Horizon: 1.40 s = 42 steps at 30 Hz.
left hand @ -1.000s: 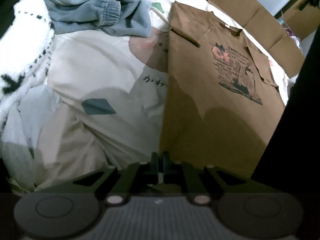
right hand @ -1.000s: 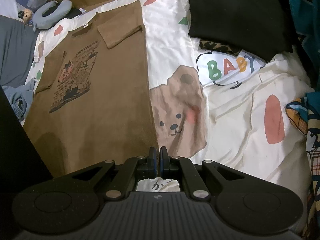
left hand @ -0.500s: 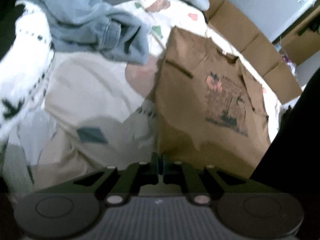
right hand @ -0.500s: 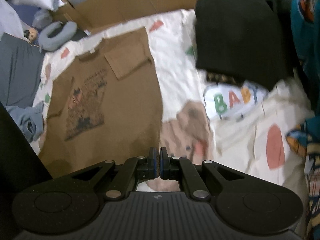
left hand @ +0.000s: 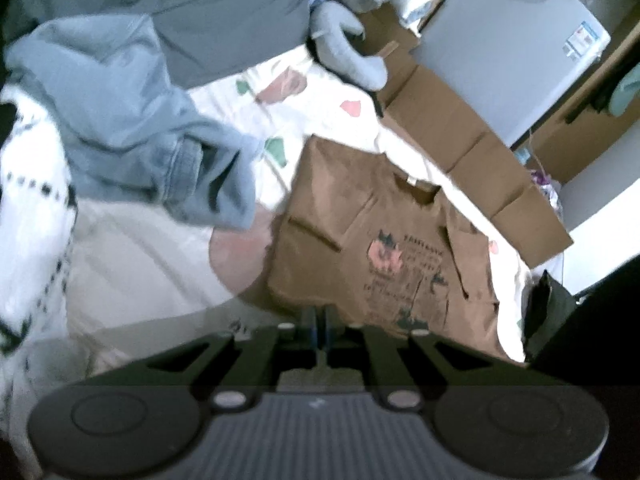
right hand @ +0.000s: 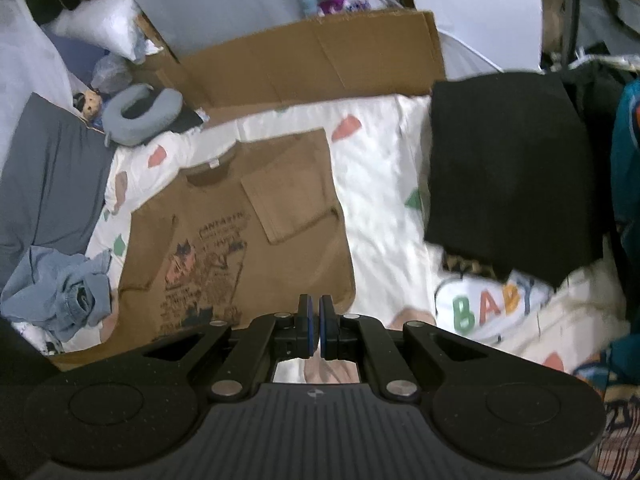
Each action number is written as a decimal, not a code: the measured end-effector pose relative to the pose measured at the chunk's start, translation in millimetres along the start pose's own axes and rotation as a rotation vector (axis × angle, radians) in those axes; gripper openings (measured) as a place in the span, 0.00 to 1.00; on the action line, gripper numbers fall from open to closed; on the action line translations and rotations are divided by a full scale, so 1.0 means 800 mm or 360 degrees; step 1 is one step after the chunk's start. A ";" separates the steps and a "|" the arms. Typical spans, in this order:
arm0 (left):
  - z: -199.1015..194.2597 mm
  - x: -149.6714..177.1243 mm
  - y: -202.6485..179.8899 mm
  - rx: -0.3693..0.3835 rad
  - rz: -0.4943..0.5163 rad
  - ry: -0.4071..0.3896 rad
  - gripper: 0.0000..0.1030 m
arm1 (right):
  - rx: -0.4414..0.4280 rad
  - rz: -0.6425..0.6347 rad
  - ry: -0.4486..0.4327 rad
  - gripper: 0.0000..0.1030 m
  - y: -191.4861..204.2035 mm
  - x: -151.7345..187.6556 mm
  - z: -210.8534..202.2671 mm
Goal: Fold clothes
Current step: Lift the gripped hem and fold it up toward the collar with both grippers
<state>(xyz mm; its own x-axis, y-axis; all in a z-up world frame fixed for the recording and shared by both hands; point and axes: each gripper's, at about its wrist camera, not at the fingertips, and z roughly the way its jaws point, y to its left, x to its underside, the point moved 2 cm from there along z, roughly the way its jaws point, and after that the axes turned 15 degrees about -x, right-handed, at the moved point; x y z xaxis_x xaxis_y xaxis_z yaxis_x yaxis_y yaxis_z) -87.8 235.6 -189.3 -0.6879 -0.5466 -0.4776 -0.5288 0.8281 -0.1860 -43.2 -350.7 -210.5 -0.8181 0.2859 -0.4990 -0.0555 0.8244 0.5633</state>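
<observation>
Both jaws seemingly pinch brown T-shirt [right hand: 256, 248] hem corners.

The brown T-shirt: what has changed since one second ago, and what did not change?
Both grippers, left gripper and right gripper, rose with the hem of the brown T-shirt, so its lower part now hangs up toward them and more of the room shows. Both stayed shut on the hem. The folded sleeves, denim garment and black garment did not move.
</observation>
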 end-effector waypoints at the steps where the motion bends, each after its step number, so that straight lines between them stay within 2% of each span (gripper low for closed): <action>1: -0.002 -0.006 -0.001 0.0003 -0.0007 -0.0013 0.03 | -0.0007 -0.0014 -0.0003 0.01 0.003 -0.005 0.000; 9: -0.009 -0.051 -0.016 0.0008 -0.0015 -0.0072 0.03 | -0.0063 -0.0106 -0.0039 0.01 0.022 -0.047 0.001; 17: -0.004 -0.098 -0.035 0.0019 0.0003 -0.0114 0.03 | -0.0073 -0.0109 -0.0146 0.00 0.023 -0.100 0.003; 22: 0.020 -0.118 -0.051 0.0015 0.0101 -0.0085 0.03 | -0.0054 -0.0086 -0.0180 0.00 0.010 -0.125 0.013; 28: 0.049 -0.113 -0.044 0.0006 0.0110 -0.0026 0.03 | -0.0032 -0.0030 -0.0075 0.00 -0.018 -0.098 0.067; 37: 0.062 -0.099 -0.028 -0.0007 0.0099 0.0015 0.03 | -0.0098 0.0174 0.0074 0.00 -0.064 0.001 0.162; 42: 0.065 -0.094 -0.025 -0.0034 0.0115 0.0036 0.03 | -0.0134 0.0253 0.0137 0.01 -0.077 0.042 0.197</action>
<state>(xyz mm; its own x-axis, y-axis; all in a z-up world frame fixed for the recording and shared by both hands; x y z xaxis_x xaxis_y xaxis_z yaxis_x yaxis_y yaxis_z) 0.3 266.5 -194.7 -0.7358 -0.4881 -0.4695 -0.4874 0.8629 -0.1332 22.5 -314.8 -365.7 -0.8661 0.3634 -0.3432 0.0335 0.7273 0.6855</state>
